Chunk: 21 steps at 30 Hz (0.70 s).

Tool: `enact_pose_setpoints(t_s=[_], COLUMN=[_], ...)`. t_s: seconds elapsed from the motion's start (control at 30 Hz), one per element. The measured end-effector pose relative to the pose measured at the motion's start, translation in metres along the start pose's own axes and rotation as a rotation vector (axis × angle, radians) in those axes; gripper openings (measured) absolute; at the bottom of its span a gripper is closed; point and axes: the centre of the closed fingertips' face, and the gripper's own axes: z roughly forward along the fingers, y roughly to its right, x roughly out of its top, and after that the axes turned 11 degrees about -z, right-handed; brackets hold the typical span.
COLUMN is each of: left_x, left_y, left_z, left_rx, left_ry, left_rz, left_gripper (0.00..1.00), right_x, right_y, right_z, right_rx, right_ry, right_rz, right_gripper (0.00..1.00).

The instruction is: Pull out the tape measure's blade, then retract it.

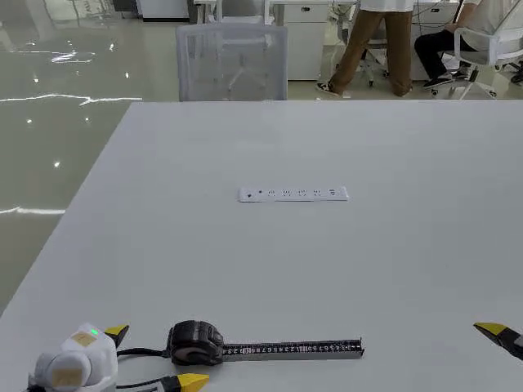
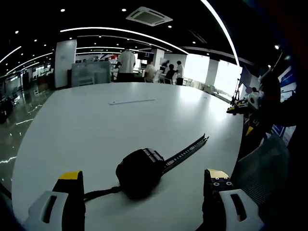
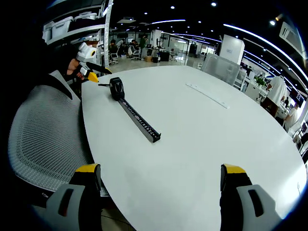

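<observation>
Behind the tape measure (image 1: 196, 343) the left claw (image 1: 154, 356) gapes; right claw (image 3: 160, 169) gapes well apart.

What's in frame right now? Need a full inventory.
Table: 1, white, under everything.
Tape measure: 1, black case, near table edge, just ahead of the left gripper.
Blade: 1, dark with pale numbers, pulled out flat on the table.
Power strip: 1, white, mid-table.
Mesh chair: 1, grey, beyond the far table edge.
People: 2, one standing in brown trousers, one seated, in the background.
Left gripper: 1, white, yellow jaw tips, open, at the case's strap end.
Right gripper: 1, same colours, open, over bare table beyond the blade's end.
</observation>
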Motion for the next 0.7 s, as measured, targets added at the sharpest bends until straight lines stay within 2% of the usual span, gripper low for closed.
enact_pose_setpoints(t_s=[0.07, 0.23, 0.33, 0.43, 0.57, 0.67, 0.7], left_x=[0.002, 0.012, 0.011, 0.012, 0.006, 0.001, -0.002], left_y=[0.004, 0.008, 0.008, 0.005, -0.006, -0.012, -0.013], left_z=[0.005, 0.014, 0.023, 0.029, 0.033, 0.031, 0.033], left_rx=[0.008, 0.028, 0.05, 0.099, 0.203, 0.279, 0.285], left_ry=[-0.01, 0.004, 0.002, 0.029, 0.066, 0.119, 0.098], left_rz=[0.027, 0.015, -0.058, -0.085, -0.166, -0.168, -0.165], left_gripper=[1.0, 1.0, 1.0, 0.98, 0.99, 0.96, 0.96], right_x=[0.003, 0.008, 0.002, 0.005, 0.013, 0.02, 0.021], right_y=[-0.001, -0.002, -0.002, -0.002, 0.001, 0.005, 0.006], right_z=[0.005, 0.017, 0.029, 0.037, 0.046, 0.054, 0.057], right_rx=[0.017, 0.055, 0.085, 0.105, 0.124, 0.136, 0.141], right_ry=[-0.004, -0.011, -0.051, -0.059, -0.057, -0.055, -0.056], right_rz=[-0.015, -0.044, -0.097, -0.117, -0.136, -0.155, -0.161], right_gripper=[1.0, 1.0, 1.0, 1.0, 1.0, 0.98, 0.98])
